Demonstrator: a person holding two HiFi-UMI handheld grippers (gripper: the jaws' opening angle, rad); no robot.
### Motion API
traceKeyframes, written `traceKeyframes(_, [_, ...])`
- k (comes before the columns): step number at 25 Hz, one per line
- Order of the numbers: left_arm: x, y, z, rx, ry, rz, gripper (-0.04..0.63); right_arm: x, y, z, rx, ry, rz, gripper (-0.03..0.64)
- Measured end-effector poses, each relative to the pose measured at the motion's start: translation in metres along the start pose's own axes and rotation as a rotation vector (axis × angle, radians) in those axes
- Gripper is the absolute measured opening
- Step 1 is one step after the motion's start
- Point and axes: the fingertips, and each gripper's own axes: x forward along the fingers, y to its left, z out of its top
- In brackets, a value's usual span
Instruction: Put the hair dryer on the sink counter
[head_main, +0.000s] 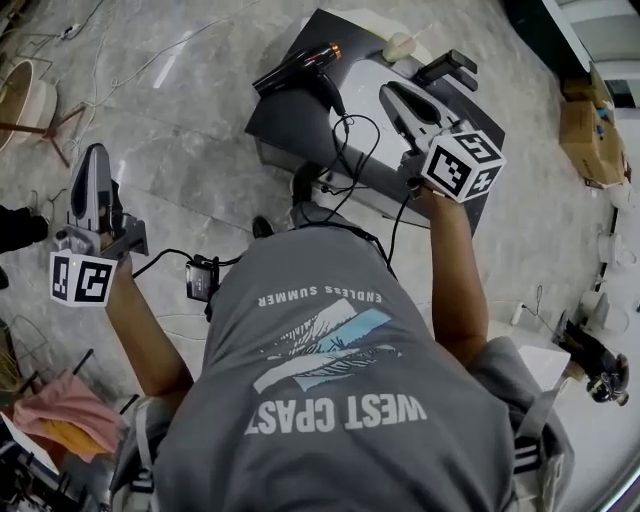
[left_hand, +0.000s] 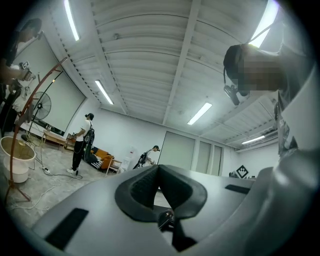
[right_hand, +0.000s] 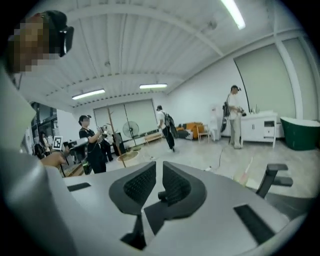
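In the head view a black hair dryer (head_main: 298, 65) with a copper nozzle ring lies on the far left part of the dark sink counter (head_main: 290, 125). Its black cord (head_main: 345, 150) loops down toward my body. My right gripper (head_main: 386, 92) hovers over the counter by the white basin (head_main: 365, 75), to the right of the dryer. Its jaws stand a narrow gap apart with nothing between them (right_hand: 156, 181). My left gripper (head_main: 95, 150) is held out over the floor far to the left, jaws touching and empty (left_hand: 159, 172). Neither gripper view shows the dryer.
A black faucet (head_main: 447, 68) and a pale pink item (head_main: 400, 45) sit at the counter's back. A round basket (head_main: 25, 95) stands on the floor at far left, cardboard boxes (head_main: 588, 128) at right, pink cloth (head_main: 50, 410) at lower left. People (right_hand: 90, 145) stand around the room.
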Motion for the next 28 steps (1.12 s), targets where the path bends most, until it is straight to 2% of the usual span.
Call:
traceKeyframes(2, [-0.001, -0.004, 0.001, 0.019, 0.011, -0.015, 0.015, -0.020, 0.020, 0.034, -0.075, -0.069, -0.010, 0.030])
traceKeyframes(4, [-0.001, -0.009, 0.000, 0.040, 0.024, -0.032, 0.015, -0.036, 0.040, 0.056, -0.145, -0.108, -0.012, 0.028])
traceKeyframes(9, [0.001, -0.025, -0.003, 0.087, 0.059, -0.092, 0.016, -0.064, 0.088, 0.087, -0.202, -0.183, 0.040, 0.028])
traceKeyframes(18, [0.003, -0.046, -0.008, 0.132, 0.095, -0.183, 0.015, -0.080, 0.126, 0.098, -0.248, -0.220, 0.068, 0.028])
traceKeyframes(28, [-0.005, -0.042, -0.009, 0.122, 0.101, -0.195, 0.015, -0.072, 0.149, 0.096, -0.266, -0.210, 0.100, 0.028])
